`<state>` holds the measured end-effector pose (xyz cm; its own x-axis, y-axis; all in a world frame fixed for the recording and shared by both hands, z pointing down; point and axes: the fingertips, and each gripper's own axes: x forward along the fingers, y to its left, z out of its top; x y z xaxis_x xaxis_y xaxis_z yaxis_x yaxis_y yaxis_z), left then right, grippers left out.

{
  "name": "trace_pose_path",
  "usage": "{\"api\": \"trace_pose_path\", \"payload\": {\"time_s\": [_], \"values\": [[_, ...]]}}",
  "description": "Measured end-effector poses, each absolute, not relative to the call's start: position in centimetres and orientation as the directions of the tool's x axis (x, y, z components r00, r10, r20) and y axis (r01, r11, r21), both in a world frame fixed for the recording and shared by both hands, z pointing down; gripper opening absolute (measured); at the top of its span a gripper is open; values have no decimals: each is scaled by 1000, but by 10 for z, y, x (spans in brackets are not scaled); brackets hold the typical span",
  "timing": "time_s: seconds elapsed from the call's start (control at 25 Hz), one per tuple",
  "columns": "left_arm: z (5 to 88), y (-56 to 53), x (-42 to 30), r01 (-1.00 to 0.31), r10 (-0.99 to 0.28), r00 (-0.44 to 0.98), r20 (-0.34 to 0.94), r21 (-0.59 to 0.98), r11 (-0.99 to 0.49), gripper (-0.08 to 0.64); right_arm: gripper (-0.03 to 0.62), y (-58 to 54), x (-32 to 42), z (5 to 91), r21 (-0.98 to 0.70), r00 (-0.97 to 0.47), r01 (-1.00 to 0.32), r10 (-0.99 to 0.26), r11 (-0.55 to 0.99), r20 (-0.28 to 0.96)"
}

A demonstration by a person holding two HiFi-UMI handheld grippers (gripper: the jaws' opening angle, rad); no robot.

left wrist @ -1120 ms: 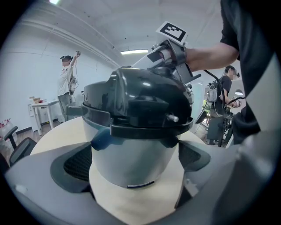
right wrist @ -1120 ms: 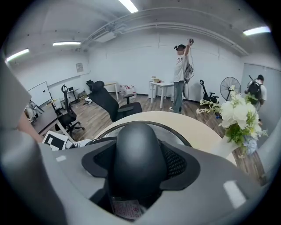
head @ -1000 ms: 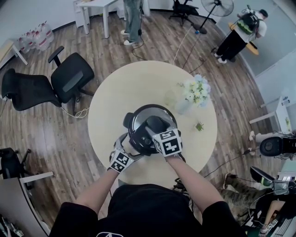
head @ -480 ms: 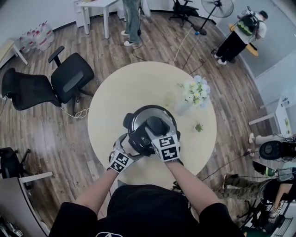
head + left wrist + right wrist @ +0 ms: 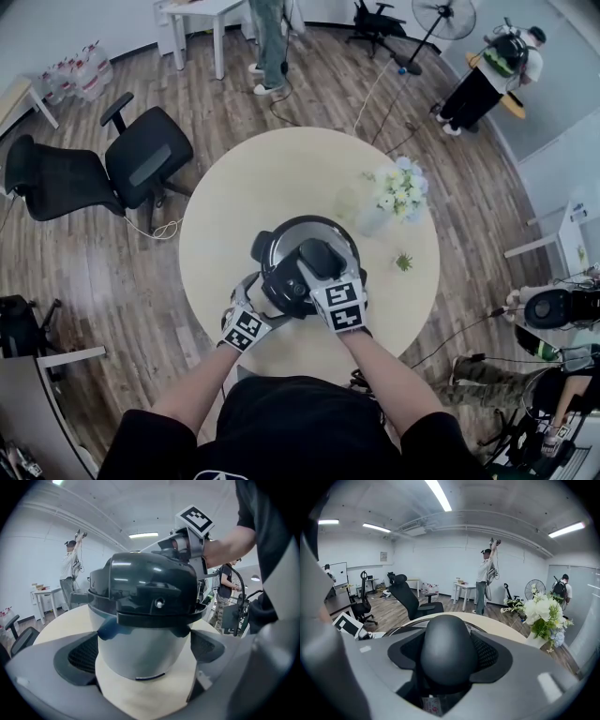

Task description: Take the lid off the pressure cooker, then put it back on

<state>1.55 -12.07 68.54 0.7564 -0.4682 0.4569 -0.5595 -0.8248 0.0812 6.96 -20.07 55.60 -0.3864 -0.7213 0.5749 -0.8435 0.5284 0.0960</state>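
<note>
A silver pressure cooker (image 5: 281, 272) with a black lid (image 5: 145, 585) stands on the near side of a round beige table (image 5: 253, 178). My right gripper (image 5: 323, 272) reaches over it from the front and is shut on the rounded black lid handle (image 5: 447, 648). Both pads (image 5: 487, 653) press its sides, and the jaws have just closed slightly tighter. My left gripper (image 5: 255, 295) sits low at the cooker's front left. Its pads (image 5: 82, 656) flank the silver body (image 5: 140, 644) and seem to press against it. The lid sits on the pot.
A vase of white flowers (image 5: 394, 192) stands at the table's right, with a small green sprig (image 5: 403, 261) near it. Black office chairs (image 5: 141, 155) stand to the left on the wood floor. People stand far back by a fan (image 5: 441, 14).
My right gripper has rolled a little on the lid handle, its marker cube shifting toward me. The left gripper and the cooker body have stayed put.
</note>
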Motion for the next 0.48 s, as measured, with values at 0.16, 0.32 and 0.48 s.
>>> {"api": "trace_pose_path", "payload": {"time_s": [0.16,0.32,0.48], "values": [[684,-120,16,-562,-470,756,456,83,-823,590,298,-200,70,555,90,-386,-845,-717,528,581],[685,-120,16,-564,-473,755,454,81,-822,589,296,-201,67,549,113,-377,-842,-726,527,574],[687,-121,17,-565,-475,753,455,77,-821,589,296,-200,70,548,104,-384,-838,-714,536,586]]}}
